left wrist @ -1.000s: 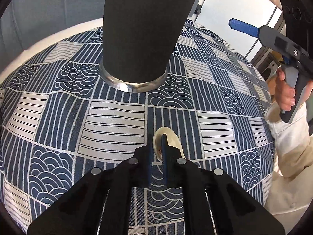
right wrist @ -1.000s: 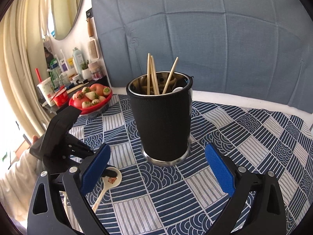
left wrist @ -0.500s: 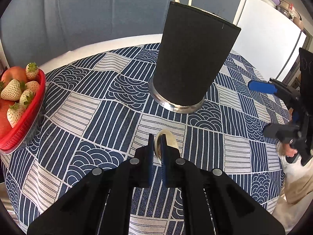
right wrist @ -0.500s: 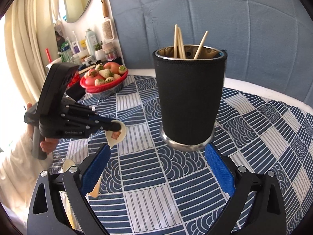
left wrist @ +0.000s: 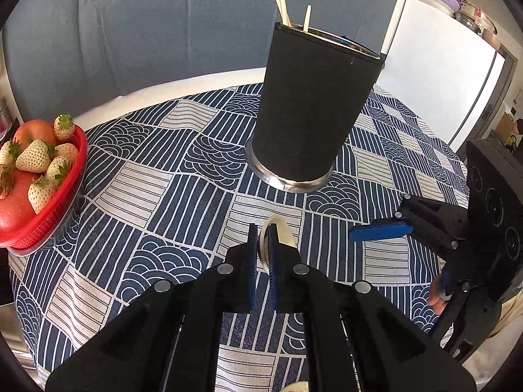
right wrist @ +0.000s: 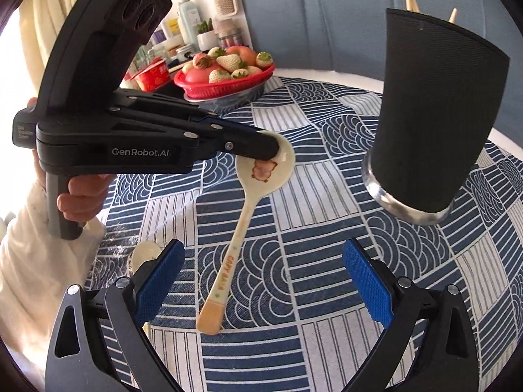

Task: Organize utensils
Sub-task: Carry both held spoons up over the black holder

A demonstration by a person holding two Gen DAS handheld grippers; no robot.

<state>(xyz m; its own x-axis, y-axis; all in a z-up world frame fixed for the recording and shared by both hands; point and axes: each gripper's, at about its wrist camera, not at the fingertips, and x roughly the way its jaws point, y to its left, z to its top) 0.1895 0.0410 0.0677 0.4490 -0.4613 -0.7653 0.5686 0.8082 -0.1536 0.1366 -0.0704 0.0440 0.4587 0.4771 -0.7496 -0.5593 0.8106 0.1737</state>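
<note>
Cream spoon (right wrist: 258, 192), clamped in left hand-held gripper (left wrist: 263, 251), now lifted; right hand-held gripper (right wrist: 261, 281) open.

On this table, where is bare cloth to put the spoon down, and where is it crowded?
Free: the blue patterned tablecloth between the red fruit basket and the black utensil holder, also the cloth right of the holder in the right wrist view. Crowded: the near edge, where the cream ceramic spoon, a second pale spoon and both grippers meet.

A cream ceramic spoon (right wrist: 258, 192) with a small bear print hangs bowl-up, handle slanting down above the bench. The black-sleeved steel utensil cup (right wrist: 434, 121) stands upright nearby, holding wooden chopsticks (left wrist: 287, 8).
</note>
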